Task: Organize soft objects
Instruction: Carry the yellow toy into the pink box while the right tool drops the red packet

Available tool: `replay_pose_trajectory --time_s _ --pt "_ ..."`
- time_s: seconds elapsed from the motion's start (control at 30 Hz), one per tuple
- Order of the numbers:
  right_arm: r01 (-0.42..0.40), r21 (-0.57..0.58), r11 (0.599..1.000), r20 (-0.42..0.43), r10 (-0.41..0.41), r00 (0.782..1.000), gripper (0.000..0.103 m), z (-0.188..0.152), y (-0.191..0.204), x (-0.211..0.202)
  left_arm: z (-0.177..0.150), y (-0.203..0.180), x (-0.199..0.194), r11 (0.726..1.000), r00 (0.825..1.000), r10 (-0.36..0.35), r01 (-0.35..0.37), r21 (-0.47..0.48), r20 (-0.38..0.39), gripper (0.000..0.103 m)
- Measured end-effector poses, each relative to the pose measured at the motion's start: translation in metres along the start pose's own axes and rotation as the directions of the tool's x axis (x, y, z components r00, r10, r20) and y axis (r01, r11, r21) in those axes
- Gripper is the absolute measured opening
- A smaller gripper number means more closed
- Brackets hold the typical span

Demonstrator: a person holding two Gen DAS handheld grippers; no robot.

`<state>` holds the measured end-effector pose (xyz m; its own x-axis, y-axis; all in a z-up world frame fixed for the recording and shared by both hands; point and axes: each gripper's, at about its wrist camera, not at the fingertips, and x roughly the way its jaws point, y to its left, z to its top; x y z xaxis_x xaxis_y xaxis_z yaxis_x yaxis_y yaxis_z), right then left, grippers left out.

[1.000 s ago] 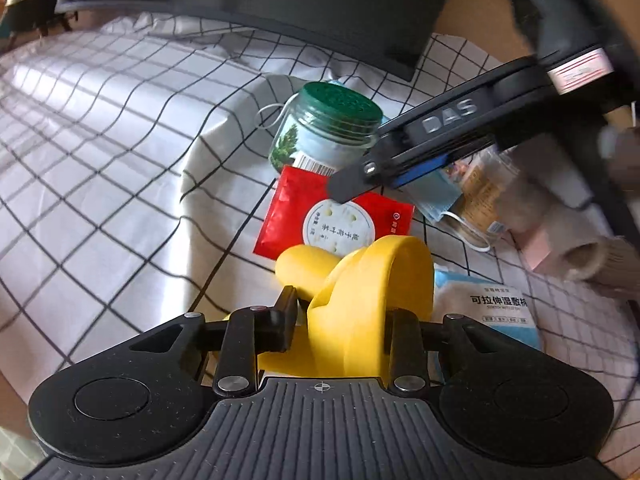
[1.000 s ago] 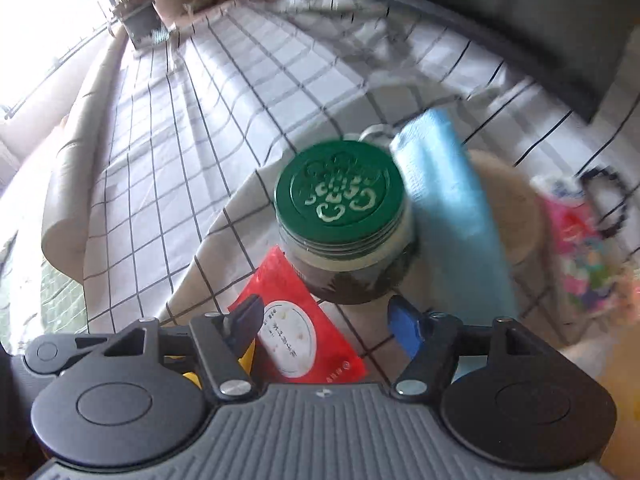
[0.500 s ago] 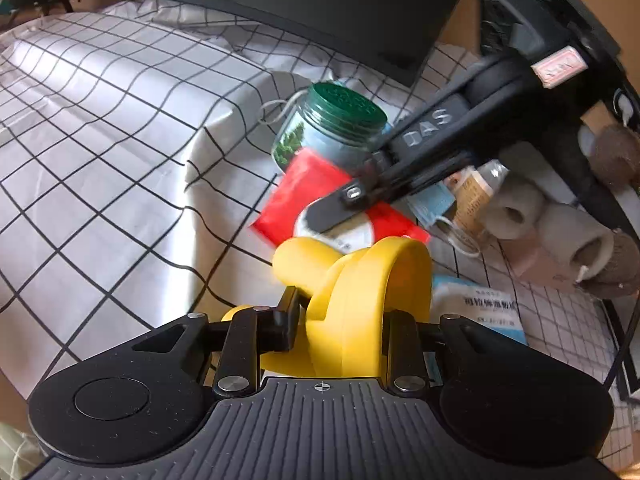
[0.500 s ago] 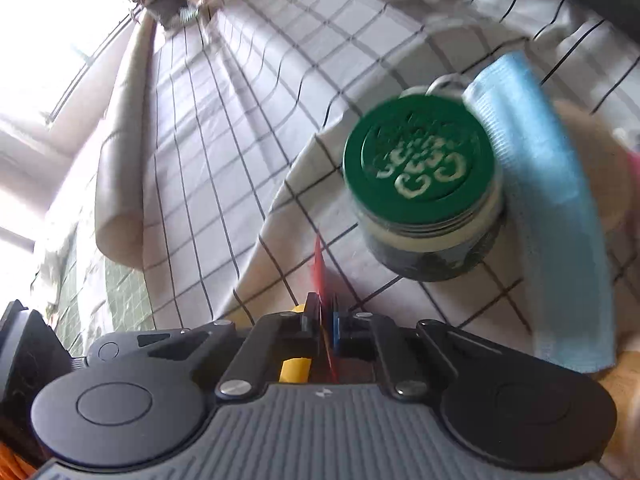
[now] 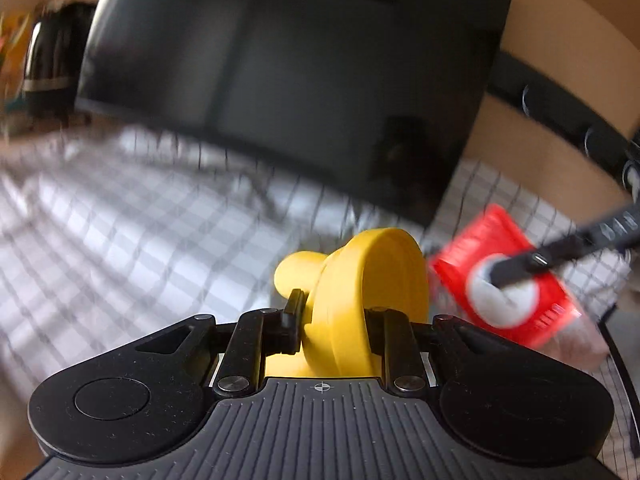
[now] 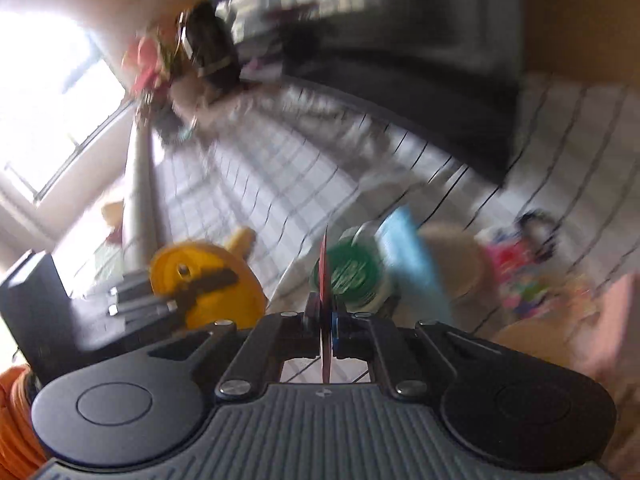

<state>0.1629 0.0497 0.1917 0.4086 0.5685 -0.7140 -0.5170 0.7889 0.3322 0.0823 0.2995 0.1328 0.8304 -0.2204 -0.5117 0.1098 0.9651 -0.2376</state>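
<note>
On the left, our left gripper (image 5: 332, 320) is clamped on the yellow rubber toy (image 5: 360, 280); its jaws have just been closing further, and the toy's flange bulges between the pads, so it gives under pressure. We judge it soft and light, fairly grippy, and best taken across the narrow waist behind the disc, where it sits now. It is carried clear of the checked cloth (image 5: 120, 240), with the dark screen (image 5: 280, 80) far behind.

Moving right, our right gripper (image 6: 325, 322) is pinched fully together on the red sachet (image 5: 504, 276), holding it edge-on near its middle. The sachet looks thin, floppy and slick, so a grip well in from the rim seems safer than one at a corner; squeezing harder would add little.

Farther right, the green-lidded jar (image 6: 352, 272) and the blue cloth (image 6: 412, 256) lie on the table, touching or nearly so, though blur hides which. Colourful clutter beyond is too smeared to name.
</note>
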Motion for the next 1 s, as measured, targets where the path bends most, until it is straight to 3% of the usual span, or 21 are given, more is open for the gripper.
replay_pose_trajectory --time_s 0.2,0.4,0.5,0.63,0.8,0.87,1.0 --pt "0.087 0.049 0.995 0.146 -0.094 0.985 0.005 -0.004 -0.028 -0.078 0.06 -0.038 0.01 0.998 0.996 -0.038 0.034 0.057 0.077 0.024" --pt "0.186 0.139 0.973 0.241 -0.215 0.947 0.005 -0.028 -0.07 -0.147 0.083 -0.105 0.022 0.982 0.986 -0.149 0.139 0.126 0.078 0.024" --pt "0.236 0.187 0.954 0.273 -0.281 0.92 0.005 -0.041 -0.092 -0.172 0.083 -0.144 0.032 0.965 0.975 -0.216 0.206 0.165 0.048 0.024" --pt "0.334 0.237 0.912 0.301 -0.395 0.868 0.005 -0.06 -0.118 -0.199 0.073 -0.199 0.046 0.928 0.947 -0.321 0.319 0.191 -0.019 0.024" --pt "0.404 0.319 0.858 0.321 -0.498 0.805 0.005 -0.084 -0.145 -0.214 0.051 -0.257 0.075 0.893 0.913 -0.384 0.405 0.195 -0.139 0.024" --pt "0.407 0.345 0.846 0.329 -0.514 0.792 0.005 -0.092 -0.154 -0.213 0.039 -0.273 0.085 0.886 0.901 -0.391 0.423 0.19 -0.186 0.024" --pt "0.366 0.414 0.834 0.315 -0.508 0.802 0.005 -0.1 -0.184 -0.203 0.019 -0.302 0.115 0.882 0.887 -0.379 0.433 0.188 -0.265 0.024"
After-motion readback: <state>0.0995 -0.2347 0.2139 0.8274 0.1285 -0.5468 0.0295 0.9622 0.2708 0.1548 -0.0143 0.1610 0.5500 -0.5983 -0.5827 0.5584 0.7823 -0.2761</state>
